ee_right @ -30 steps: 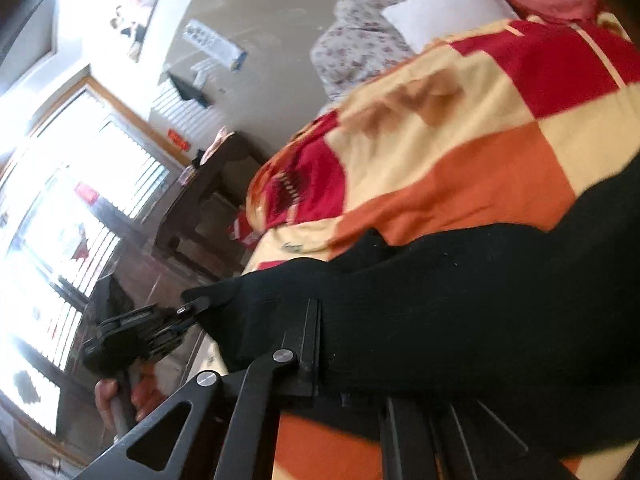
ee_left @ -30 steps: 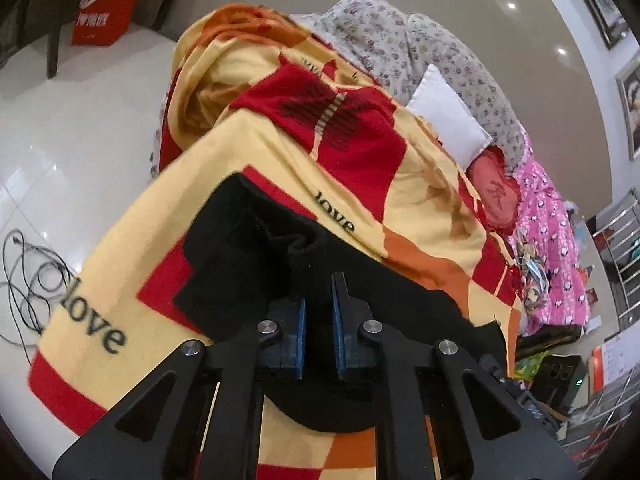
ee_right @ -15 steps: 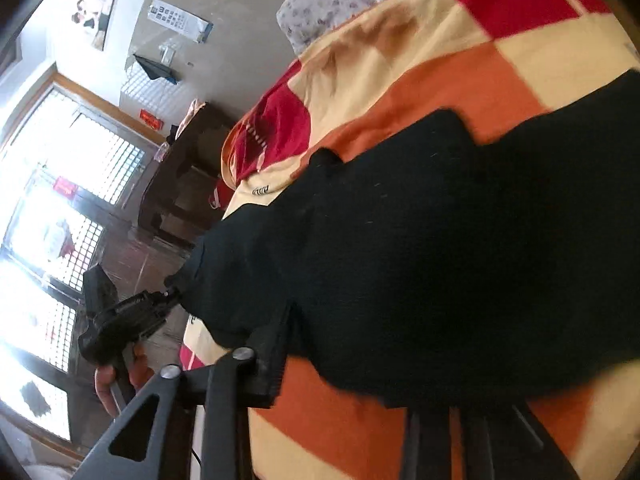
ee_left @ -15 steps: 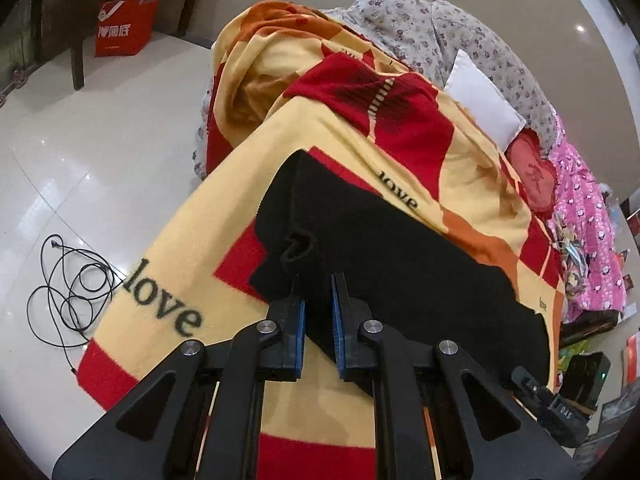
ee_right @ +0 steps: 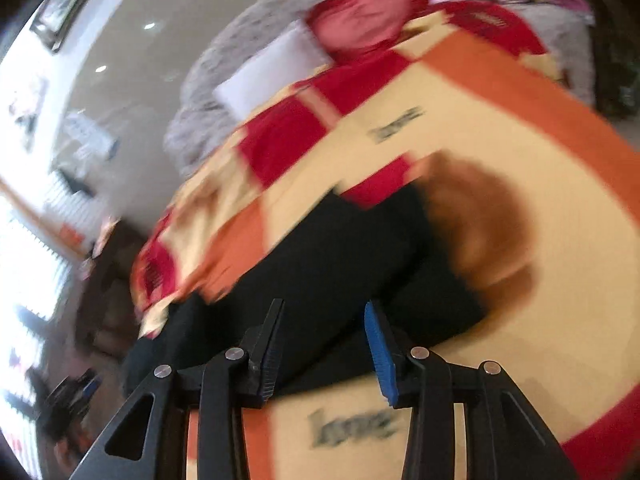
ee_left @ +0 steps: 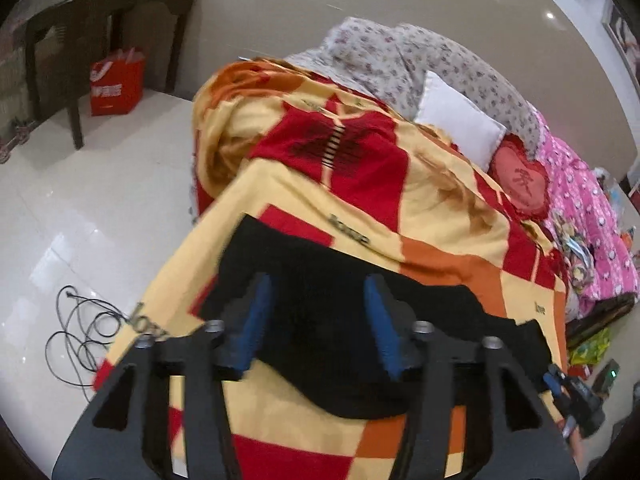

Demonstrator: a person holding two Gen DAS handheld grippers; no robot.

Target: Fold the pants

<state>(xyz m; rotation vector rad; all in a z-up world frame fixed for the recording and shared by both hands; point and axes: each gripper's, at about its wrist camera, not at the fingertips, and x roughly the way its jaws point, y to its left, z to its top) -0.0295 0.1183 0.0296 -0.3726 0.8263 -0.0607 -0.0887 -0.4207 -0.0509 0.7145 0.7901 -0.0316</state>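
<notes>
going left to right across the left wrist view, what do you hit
black cable on the floor → red shopping bag → black pants on the blanket → white pillow → red heart cushion → pink quilt

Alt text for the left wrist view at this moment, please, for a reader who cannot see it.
The left tongs hang open above black pants spread flat on a yellow, red and orange checked blanket covering a bed. Beyond lie a white pillow and red heart cushion; a black cable sits on the tiled floor to the left.
</notes>
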